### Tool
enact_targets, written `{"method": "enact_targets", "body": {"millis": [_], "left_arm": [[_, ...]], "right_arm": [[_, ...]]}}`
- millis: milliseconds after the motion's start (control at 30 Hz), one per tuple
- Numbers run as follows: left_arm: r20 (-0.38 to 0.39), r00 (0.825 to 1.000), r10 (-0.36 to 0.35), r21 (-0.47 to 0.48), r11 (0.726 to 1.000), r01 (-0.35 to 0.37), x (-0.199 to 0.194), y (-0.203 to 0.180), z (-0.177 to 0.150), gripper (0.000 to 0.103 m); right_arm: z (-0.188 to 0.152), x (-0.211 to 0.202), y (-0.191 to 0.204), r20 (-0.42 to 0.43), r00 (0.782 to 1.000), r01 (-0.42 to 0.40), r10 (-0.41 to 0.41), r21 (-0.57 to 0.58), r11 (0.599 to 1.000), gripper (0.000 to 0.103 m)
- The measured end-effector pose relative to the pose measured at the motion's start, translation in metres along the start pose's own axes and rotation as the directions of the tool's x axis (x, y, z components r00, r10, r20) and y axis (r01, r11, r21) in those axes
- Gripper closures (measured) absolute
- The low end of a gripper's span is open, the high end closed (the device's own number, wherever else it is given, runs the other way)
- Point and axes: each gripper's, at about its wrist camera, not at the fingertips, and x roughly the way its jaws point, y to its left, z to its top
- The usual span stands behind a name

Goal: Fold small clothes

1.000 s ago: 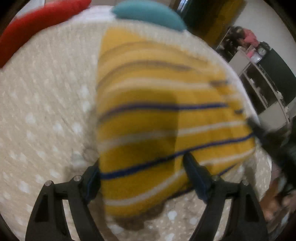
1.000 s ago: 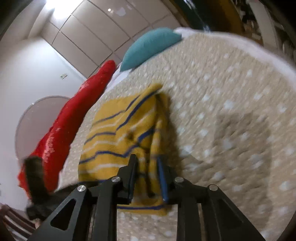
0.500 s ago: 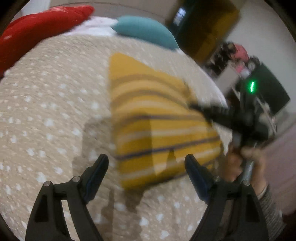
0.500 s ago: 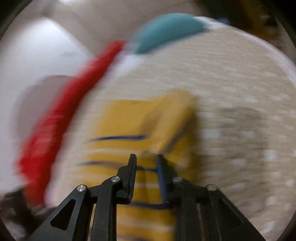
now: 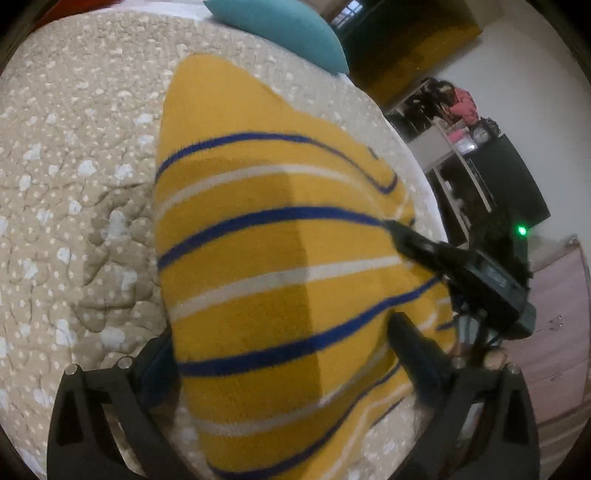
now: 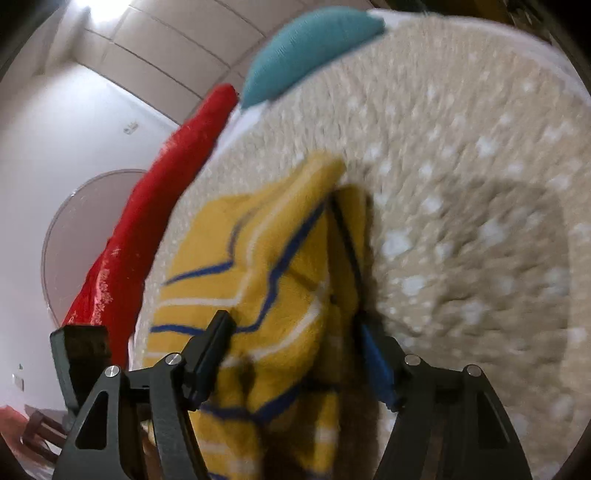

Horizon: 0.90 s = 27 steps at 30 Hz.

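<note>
Left gripper (image 5: 284,354): nearest the lens in the left wrist view, black, jaws spread wide, one finger on each side of the near end of the garment; whether the fingers touched the cloth could not be told.

Right gripper (image 6: 295,354): nearest the lens in the right wrist view, black with a blue pad on the right finger, jaws parted with bunched cloth between them; whether the pads pressed the cloth could not be told. In the left wrist view its tips lay on the garment's right side.

Garment: a small mustard-yellow knitted fleece piece with blue and white stripes (image 5: 266,266), lying on the bed just beyond both grippers. Its right edge (image 6: 347,236) was folded up into a ridge, with layers stacked there. A dark shadow band crossed its middle in the left wrist view.

Bed cover: a beige quilted spread with white dots (image 5: 66,177), wrinkled just left of the garment and stretching away on all sides of it.

Pillow: a teal cushion (image 5: 280,26) at the far end of the bed, well apart from the garment.

Red cloth: a long red fabric piece (image 6: 147,221) along the bed's far-left edge in the right wrist view.

Background: dark shelving with a pink item (image 5: 463,105) stood beyond the bed on the right.
</note>
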Motion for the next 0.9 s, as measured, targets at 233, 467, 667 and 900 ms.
{"method": "enact_targets", "body": {"millis": [233, 467, 667, 900], "left_arm": [[0.086, 0.996, 0.008, 0.085, 0.996, -0.015, -0.056, -0.035, 0.023, 0.04], [-0.027, 0.941, 0.336, 0.058, 0.941, -0.334, -0.002, -0.005, 0.003, 0.012], [0.101, 0.962, 0.254, -0.03, 0.967, -0.252, -0.045, 0.004, -0.037, 0.01], [0.41, 0.832, 0.375, -0.007, 0.913, -0.408, -0.127, -0.03, -0.096, 0.01]], "right_arm": [[0.018, -0.02, 0.042, 0.099, 0.99, -0.094, 0.098, -0.052, 0.994, 0.064], [0.011, -0.002, 0.02, 0.1, 0.977, 0.197, -0.19, -0.055, 0.979, 0.045], [-0.005, -0.045, 0.023, 0.185, 0.966, 0.197, -0.183, -0.06, 0.979, 0.04], [-0.04, -0.063, 0.106, 0.274, 0.954, 0.204, -0.121, -0.302, 0.931, 0.069]]}}
